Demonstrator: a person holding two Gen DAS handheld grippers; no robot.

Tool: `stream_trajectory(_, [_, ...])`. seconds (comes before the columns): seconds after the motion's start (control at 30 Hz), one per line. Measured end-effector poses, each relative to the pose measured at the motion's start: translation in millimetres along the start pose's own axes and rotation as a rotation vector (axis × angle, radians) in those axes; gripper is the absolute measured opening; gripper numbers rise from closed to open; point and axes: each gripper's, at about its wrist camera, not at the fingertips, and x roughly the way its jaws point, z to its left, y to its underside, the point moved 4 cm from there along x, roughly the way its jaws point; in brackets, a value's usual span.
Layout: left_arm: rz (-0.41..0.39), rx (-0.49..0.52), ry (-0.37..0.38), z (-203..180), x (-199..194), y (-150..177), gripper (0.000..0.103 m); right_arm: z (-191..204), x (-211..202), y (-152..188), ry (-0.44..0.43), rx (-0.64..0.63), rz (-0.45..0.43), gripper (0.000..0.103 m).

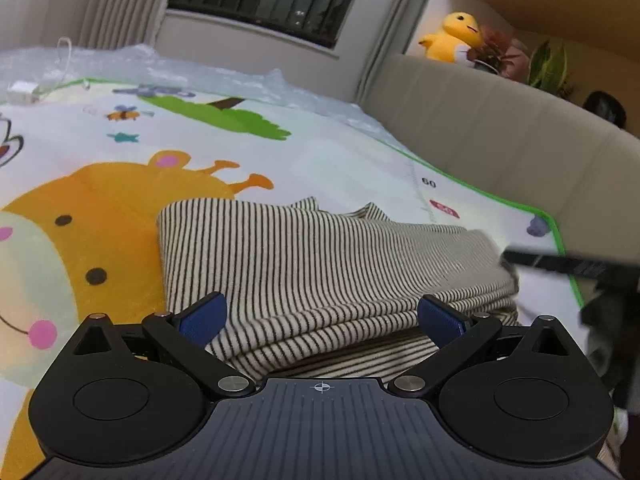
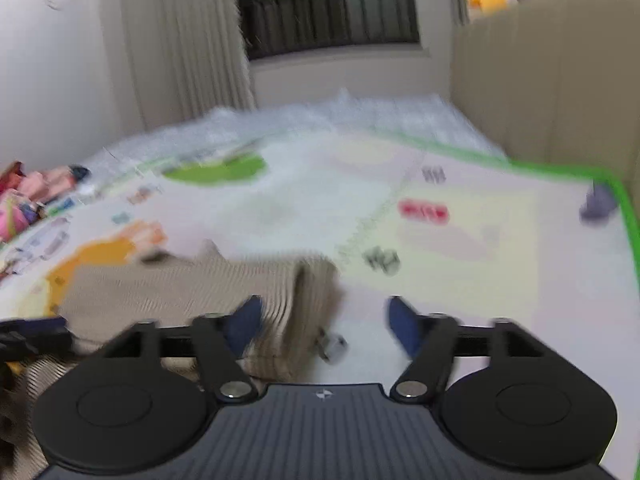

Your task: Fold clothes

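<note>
A folded cream garment with thin dark stripes (image 1: 312,264) lies in layers on a cartoon play mat (image 1: 328,152). My left gripper (image 1: 320,314) is open, its blue pads on either side of the garment's near edge, holding nothing. In the blurred right wrist view the same garment (image 2: 192,288) lies at the lower left. My right gripper (image 2: 324,324) is open and empty, at the garment's right end, with its left pad over the cloth and its right pad over bare mat. The right gripper shows as a dark blur in the left wrist view (image 1: 568,264).
A beige padded headboard (image 1: 500,136) runs along the mat's right side, with a yellow plush duck (image 1: 452,38) and plants on its ledge. Crinkled clear plastic (image 1: 224,76) and a window lie beyond the mat. Colourful items (image 2: 24,200) sit at the far left.
</note>
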Motion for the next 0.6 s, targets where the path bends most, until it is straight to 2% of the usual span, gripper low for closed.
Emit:
stream_trajectory(0.07, [0.000, 0.014, -0.009, -1, 1, 1, 0.103, 16, -15, -10, -0.069, -0.001, -0.075, 0.103])
stream_trajectory(0.13, [-0.003, 0.021, -0.011, -2, 1, 3, 0.103, 31, -22, -15, -0.183, 0.044, -0.120, 0.103])
stream_trajectory(0.23, [-0.008, 0.018, -0.002, -1, -1, 3, 0.103, 43, -11, -4, -0.369, 0.186, -0.087, 0.103])
stream_trajectory(0.3, [-0.009, 0.013, 0.005, 0, -2, 3, 0.103, 42, 10, 13, -0.383, 0.261, -0.024, 0.103])
stream_trajectory(0.37, [-0.012, 0.012, 0.014, 1, -2, 3, 0.103, 32, 39, 42, -0.337, 0.324, 0.051, 0.103])
stream_trajectory(0.47, [-0.026, 0.011, 0.023, 3, -3, 5, 0.103, 24, 40, 56, -0.397, 0.336, -0.030, 0.103])
stream_trajectory(0.6, [-0.049, 0.015, 0.025, 2, -3, 7, 0.103, 24, 36, 60, -0.383, 0.329, -0.056, 0.103])
